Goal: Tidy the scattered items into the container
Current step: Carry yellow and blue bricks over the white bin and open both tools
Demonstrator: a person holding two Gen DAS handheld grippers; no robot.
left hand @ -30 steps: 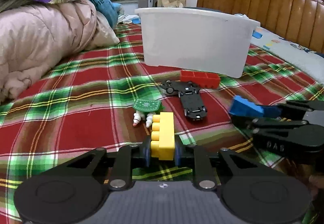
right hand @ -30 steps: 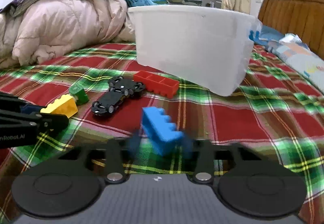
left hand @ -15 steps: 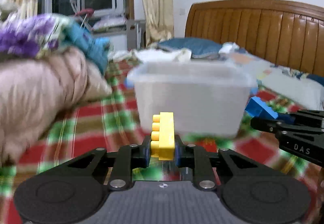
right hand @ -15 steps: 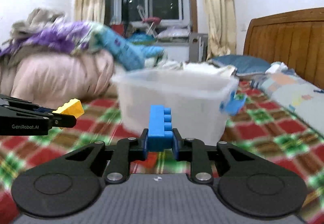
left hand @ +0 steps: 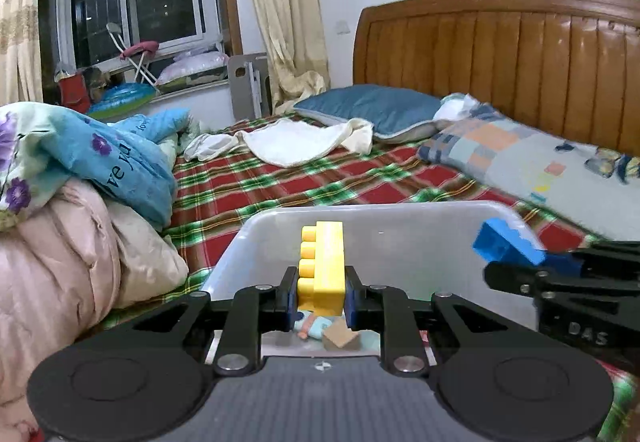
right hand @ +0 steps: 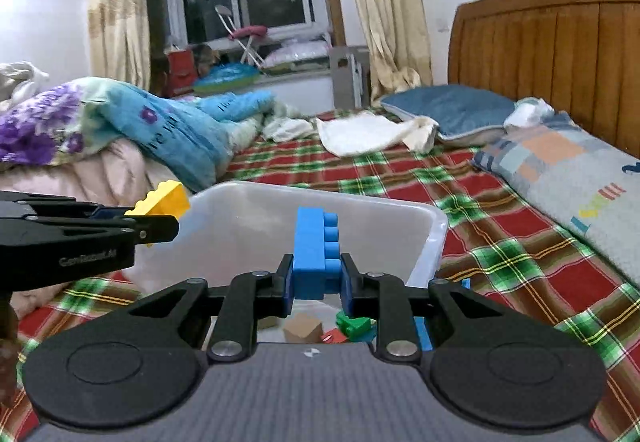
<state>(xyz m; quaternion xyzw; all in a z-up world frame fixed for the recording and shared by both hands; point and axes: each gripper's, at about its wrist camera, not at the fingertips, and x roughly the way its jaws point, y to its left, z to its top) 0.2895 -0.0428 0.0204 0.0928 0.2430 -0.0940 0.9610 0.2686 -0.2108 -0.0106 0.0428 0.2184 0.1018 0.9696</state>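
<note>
A: Both over the white bin [left hand: 400, 226] now, left gripper [left hand: 321, 296] pinching the yellow brick [left hand: 324, 266], right gripper [right hand: 316, 284] clamping the blue brick [right hand: 314, 254].

B: Blue one's near the bin's rim, an early drop could bounce it out.

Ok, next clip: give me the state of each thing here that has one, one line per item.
left gripper: shut on the yellow brick, above the bin.
right gripper: shut on the blue brick, above the bin.
white bin: upright, no lid, a few toys already inside.
wooden cube: lying in the bin.
green piece: lying in the bin.
</note>
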